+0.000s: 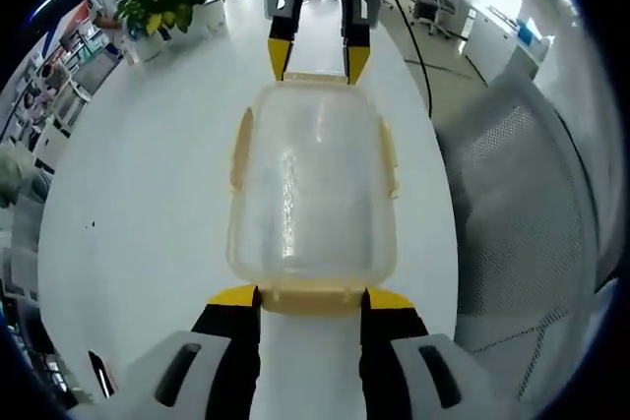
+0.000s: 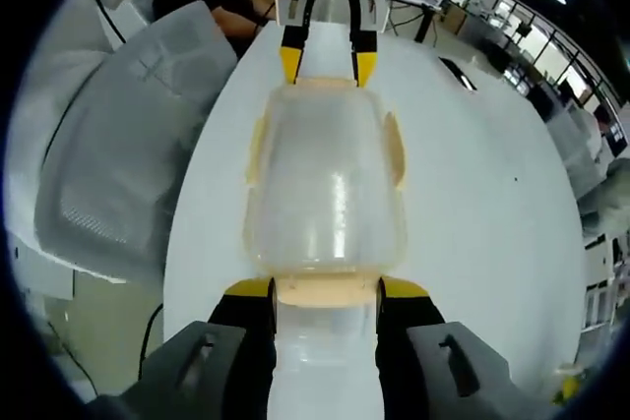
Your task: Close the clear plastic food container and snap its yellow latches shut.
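A clear plastic container (image 1: pixel 313 194) with its lid on lies lengthwise on the white table (image 1: pixel 148 213). Yellow latches (image 1: pixel 241 150) run along its long sides and sit at both short ends. My left gripper (image 1: pixel 311 298) is open at the near end, its yellow-tipped jaws flanking that end's latch (image 1: pixel 311 294). The right gripper (image 1: pixel 318 58) stands at the far end, tips on either side of the far latch. In the right gripper view the container (image 2: pixel 327 194) is seen from the other end. There my right gripper (image 2: pixel 327 290) straddles its end latch (image 2: pixel 327 289), opposite the left gripper (image 2: pixel 329 61).
A potted plant (image 1: pixel 172 2) stands at the table's far left corner. A grey mesh chair (image 1: pixel 522 204) sits beside the table edge, seen as the chair (image 2: pixel 128 174) on the left in the right gripper view. A black cable (image 1: pixel 418 46) trails off the table.
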A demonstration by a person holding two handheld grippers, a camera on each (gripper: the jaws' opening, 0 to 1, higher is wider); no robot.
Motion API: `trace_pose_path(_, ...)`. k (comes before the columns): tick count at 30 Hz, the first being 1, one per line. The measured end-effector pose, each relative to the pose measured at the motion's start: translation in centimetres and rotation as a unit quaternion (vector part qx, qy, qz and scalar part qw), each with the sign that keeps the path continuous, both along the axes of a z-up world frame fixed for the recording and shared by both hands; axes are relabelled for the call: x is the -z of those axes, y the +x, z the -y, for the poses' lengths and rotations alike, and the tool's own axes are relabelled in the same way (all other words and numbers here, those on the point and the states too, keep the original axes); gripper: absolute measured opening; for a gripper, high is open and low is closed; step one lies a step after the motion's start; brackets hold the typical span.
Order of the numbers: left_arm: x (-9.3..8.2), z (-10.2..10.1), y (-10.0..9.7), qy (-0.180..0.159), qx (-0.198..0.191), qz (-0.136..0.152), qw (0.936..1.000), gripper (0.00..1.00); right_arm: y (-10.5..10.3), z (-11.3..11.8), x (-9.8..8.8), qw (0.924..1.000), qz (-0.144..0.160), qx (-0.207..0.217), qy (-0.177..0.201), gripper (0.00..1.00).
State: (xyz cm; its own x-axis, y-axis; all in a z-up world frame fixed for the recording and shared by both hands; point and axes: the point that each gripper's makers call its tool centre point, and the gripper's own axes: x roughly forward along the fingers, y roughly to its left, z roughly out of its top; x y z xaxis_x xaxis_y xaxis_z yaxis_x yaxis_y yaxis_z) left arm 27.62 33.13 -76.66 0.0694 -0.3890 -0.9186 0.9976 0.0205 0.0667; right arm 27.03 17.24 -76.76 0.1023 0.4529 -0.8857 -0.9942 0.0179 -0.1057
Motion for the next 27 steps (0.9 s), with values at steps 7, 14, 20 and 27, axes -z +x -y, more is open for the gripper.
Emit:
trace_pose_path(7,0.5,2.7,0.6,0.01,0.01,0.001,0.9999,0.33,0.2,2.9,0.8,0.9999,-0.004,0.012,0.008,0.35)
trace_pose_path(14,0.9,5.0,1.5,0.016,0.029,-0.003,0.9994,0.33,0.2,5.0,1.1,0.9995,-0.009,0.027,0.013,0.35)
trace_pose_path(20,1.1,6.5,1.7,0.02,0.037,-0.009,0.9991,0.33,0.4,6.4,1.2,0.9992,-0.012,0.035,0.012,0.35)
trace_pose_path(27,1.6,6.3,1.3,0.034,0.037,-0.017,0.9986,0.33,0.2,6.1,1.7,0.9993,-0.02,0.031,0.011,0.36)
